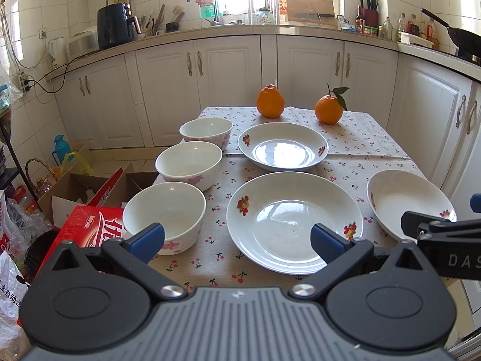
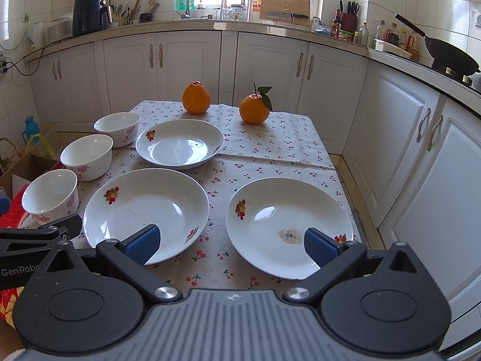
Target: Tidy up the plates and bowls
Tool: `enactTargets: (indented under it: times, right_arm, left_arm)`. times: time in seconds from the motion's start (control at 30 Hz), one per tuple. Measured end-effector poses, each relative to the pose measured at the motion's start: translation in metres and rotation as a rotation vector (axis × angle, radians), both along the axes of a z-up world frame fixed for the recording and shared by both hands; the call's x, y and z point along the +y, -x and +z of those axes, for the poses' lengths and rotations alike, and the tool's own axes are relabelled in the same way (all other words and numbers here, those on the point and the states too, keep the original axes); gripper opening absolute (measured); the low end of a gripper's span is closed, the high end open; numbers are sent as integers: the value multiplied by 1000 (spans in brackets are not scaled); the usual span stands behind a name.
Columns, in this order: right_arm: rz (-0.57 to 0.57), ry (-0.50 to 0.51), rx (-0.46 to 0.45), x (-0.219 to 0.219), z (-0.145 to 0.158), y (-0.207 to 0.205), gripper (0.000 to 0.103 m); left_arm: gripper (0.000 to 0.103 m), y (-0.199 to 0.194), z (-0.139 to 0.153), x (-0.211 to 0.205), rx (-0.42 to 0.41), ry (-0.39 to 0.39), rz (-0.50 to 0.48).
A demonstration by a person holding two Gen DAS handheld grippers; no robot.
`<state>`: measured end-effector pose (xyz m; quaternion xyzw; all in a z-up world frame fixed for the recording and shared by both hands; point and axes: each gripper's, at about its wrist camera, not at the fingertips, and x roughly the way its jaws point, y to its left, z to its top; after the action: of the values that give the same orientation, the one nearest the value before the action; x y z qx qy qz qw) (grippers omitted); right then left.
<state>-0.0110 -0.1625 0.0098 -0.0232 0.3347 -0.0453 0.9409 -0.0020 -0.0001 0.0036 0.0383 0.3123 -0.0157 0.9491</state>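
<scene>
Nothing is being carried yet; the sorting looks to be just starting. The left hand-held gripper point(image 1: 237, 237) is hovering released, jaws spread wide, over the near edge of the bench point(image 1: 369, 138), and the right hand-held gripper point(image 2: 231, 240) is hovering likewise. Three bowls point(image 1: 188, 165) are sitting in a column toward 9 o'clock, unstacked. Three plates point(image 2: 145, 207) are lying apart: one centre, one toward 3 o'clock, one toward 12. Next, I judge, a rim needs pinching so that like can be nested into like.
</scene>
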Motion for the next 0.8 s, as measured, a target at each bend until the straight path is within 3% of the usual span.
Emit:
enactTargets:
  times: [0.43, 0.8]
  right_arm:
    - [103, 21, -49, -22, 2, -18, 103]
    - [176, 58, -92, -52, -4, -32, 103]
  left_arm:
    - [103, -20, 2, -12, -16, -17, -79]
    - [103, -54, 1, -37, -44, -17, -209]
